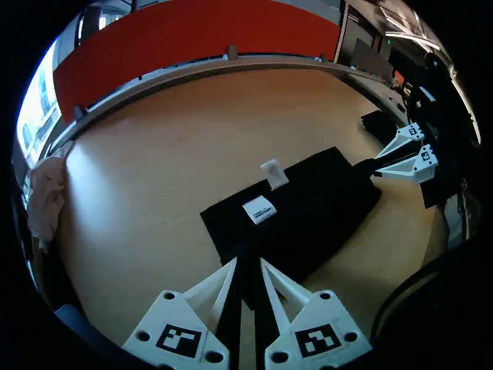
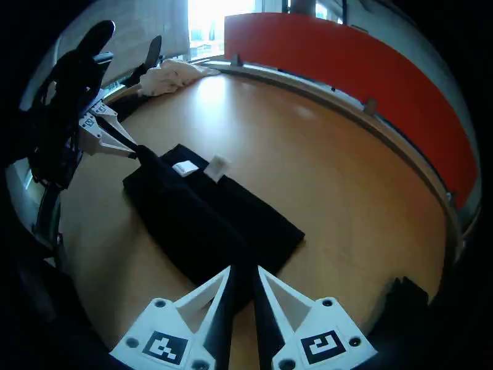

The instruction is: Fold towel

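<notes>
Towel (image 1: pixel 308 209), black and folded into a long strip, lies flat on the wooden table (image 1: pixel 154 185), with each end caught by a claw.

In the left gripper view, the left claw (image 1: pixel 248 266) sits nearest the camera. Its two white fingers are drawn almost together, with the near edge of the dark fabric pinched between them. Just past the fingertips, a white label (image 1: pixel 259 209) lies on top of the fabric, and a second small white tag (image 1: pixel 274 172) sticks out at the strip's far long edge. At the far end of the strip the other claw grips the cloth, where it narrows to a point.

In the right gripper view, the right claw (image 2: pixel 244 271) is likewise nearly closed, with its fingers clamped on its own end of the strip. From there the fabric runs away across the table to the other claw at the upper left, which pinches a raised corner.

Farther back, a pale crumpled cloth (image 1: pixel 46 197) rests at the table's edge. Behind the table stands a red panel (image 1: pixel 185 37), and beside it a bright window (image 2: pixel 209 21).
</notes>
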`<state>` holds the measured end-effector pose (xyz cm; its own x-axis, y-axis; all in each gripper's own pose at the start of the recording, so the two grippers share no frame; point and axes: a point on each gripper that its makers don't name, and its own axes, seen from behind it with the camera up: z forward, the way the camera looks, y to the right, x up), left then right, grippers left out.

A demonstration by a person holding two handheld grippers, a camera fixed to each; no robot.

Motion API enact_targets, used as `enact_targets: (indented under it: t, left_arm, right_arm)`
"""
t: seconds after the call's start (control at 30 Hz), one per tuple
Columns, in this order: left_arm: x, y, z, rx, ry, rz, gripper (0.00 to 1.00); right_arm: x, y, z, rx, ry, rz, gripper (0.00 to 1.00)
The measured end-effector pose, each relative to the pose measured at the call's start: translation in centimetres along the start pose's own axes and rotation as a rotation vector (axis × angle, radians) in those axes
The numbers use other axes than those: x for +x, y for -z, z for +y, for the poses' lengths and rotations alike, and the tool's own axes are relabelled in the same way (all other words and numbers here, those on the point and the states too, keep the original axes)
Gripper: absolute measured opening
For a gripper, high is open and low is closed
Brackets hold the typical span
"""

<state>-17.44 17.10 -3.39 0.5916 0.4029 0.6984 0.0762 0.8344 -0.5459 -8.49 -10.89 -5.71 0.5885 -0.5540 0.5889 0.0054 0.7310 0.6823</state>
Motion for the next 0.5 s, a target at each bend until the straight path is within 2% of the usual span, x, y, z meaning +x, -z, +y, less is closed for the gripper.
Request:
enact_targets:
  t: [0.3,0.43,0.5]
  left_arm:
    - [0.0,-1.4,-0.6,0.018,-0.007,-0.017,0.12]
    - [-0.1,-1.8,-0.6,0.018,-0.007,-0.014,0.17]
    - [-0.2,-1.9,-0.8,0.02,-0.009,-0.012,0.25]
  right_arm:
    - [-0.4,-1.2,0.4,-0.012,-0.002,-0.024,0.18]
    - [-0.7,-1.6,1.2,-0.037,-0.006,-0.033,0.28]
    - [-0.8,-1.8,1.6,-0.054,-0.01,-0.037,0.37]
